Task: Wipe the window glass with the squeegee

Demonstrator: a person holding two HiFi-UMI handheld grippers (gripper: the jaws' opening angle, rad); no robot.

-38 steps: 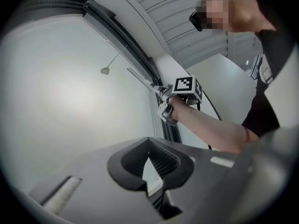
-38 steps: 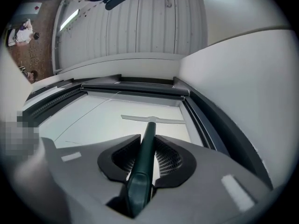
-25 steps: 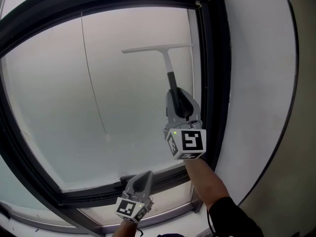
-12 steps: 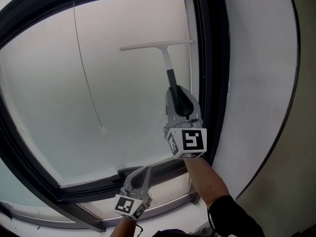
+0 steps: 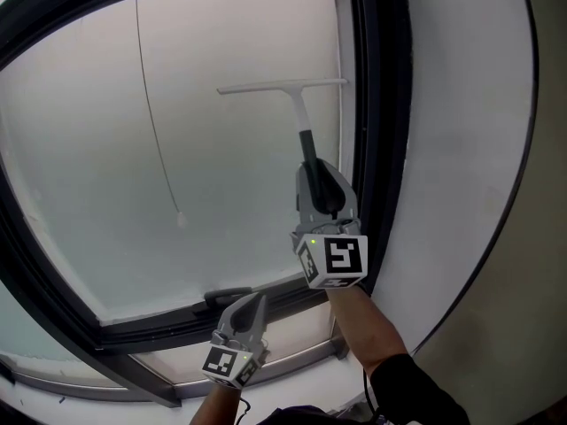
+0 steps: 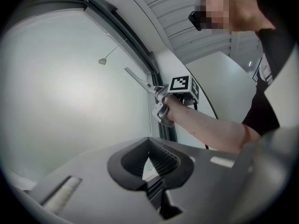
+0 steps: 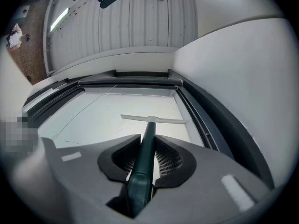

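— Where is the squeegee (image 5: 283,87)?
— Its pale, straight blade lies across the milky window glass (image 5: 106,166) near the pane's upper right corner, one end just beside the dark frame (image 5: 376,104). The right gripper (image 5: 315,173) has its ribbed jaws clamped on the smooth dark handle.
— And the other tool?
— The left gripper (image 5: 251,312) hangs by the pane's bottom edge, jaws pressed together on nothing. A thin cord (image 5: 155,122) hangs down the glass.
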